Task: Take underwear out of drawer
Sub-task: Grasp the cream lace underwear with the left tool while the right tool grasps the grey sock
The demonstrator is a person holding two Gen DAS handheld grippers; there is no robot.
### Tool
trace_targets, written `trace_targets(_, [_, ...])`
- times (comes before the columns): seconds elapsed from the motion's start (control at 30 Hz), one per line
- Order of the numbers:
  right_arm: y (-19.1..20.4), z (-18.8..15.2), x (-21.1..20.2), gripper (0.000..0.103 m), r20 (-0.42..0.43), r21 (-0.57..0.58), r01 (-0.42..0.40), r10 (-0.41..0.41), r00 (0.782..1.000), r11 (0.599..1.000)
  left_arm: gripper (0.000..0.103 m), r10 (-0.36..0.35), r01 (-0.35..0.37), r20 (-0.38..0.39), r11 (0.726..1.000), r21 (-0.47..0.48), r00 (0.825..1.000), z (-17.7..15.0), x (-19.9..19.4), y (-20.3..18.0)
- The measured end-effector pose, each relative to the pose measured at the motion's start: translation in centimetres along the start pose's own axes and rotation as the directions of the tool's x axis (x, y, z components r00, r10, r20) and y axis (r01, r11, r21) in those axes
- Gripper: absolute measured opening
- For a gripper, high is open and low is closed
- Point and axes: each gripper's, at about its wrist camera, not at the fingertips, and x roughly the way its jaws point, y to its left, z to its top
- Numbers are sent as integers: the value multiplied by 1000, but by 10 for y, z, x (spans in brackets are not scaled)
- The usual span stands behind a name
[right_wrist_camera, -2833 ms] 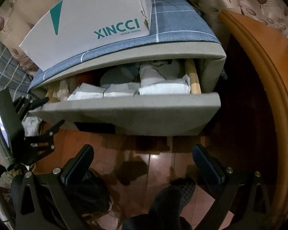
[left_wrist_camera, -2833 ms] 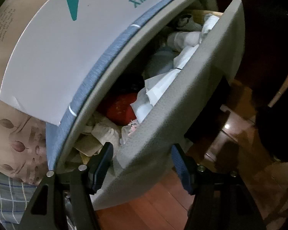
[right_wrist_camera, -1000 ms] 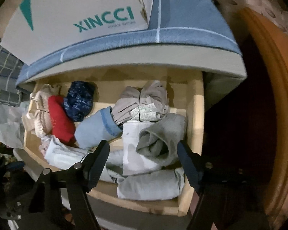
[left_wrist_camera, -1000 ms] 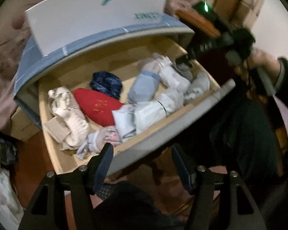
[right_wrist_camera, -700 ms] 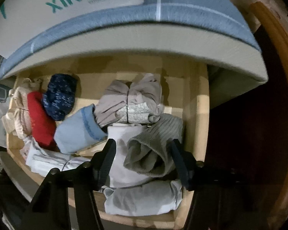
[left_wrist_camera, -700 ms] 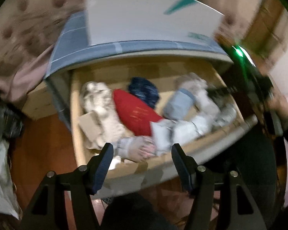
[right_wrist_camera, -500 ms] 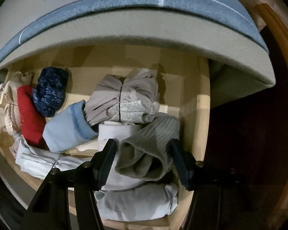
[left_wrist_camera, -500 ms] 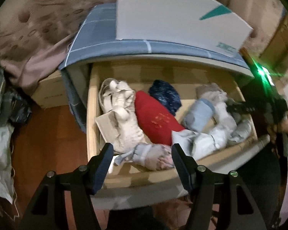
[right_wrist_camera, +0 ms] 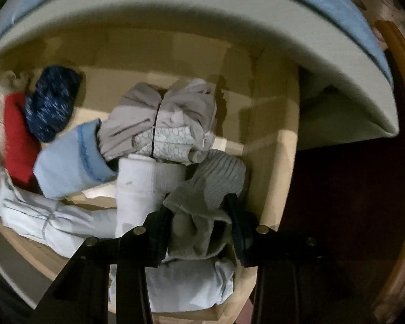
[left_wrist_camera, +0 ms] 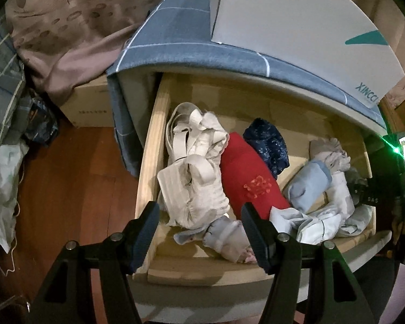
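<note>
Your right gripper (right_wrist_camera: 198, 222) closes around a soft, light grey ribbed garment (right_wrist_camera: 210, 186); pinch its bunched middle. Left gripper (left_wrist_camera: 198, 228) hovers spread.

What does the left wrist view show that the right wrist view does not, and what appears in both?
Only the left wrist view shows the white XINCCI shoe box, the wooden floor and the open left gripper. Only the right wrist view shows the right gripper closing around a grey ribbed garment. Both show the open drawer, the red roll and the light blue roll.
</note>
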Motion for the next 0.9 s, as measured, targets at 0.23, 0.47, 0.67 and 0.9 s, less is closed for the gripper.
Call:
trace_targets(0.23, [11, -3, 12, 29, 25, -1, 47, -47, 999, 999, 64, -24, 23, -15, 998, -59, 1000, 2, 3, 10])
trace_targets(0.47, [8, -23, -13, 21, 120, 78, 22, -32, 992, 997, 64, -24, 22, -45, 999, -47, 999, 5, 6, 7])
trace_targets(0.67, [-11, -32, -47, 19, 212, 159, -106, 70, 975, 982, 64, -36, 33, -59, 998, -54, 998, 13, 9, 3])
trace_targets(0.9, [3, -50, -85, 19, 265, 138, -318, 274, 924, 938, 64, -27, 24, -85, 999, -43, 996, 30, 16, -2])
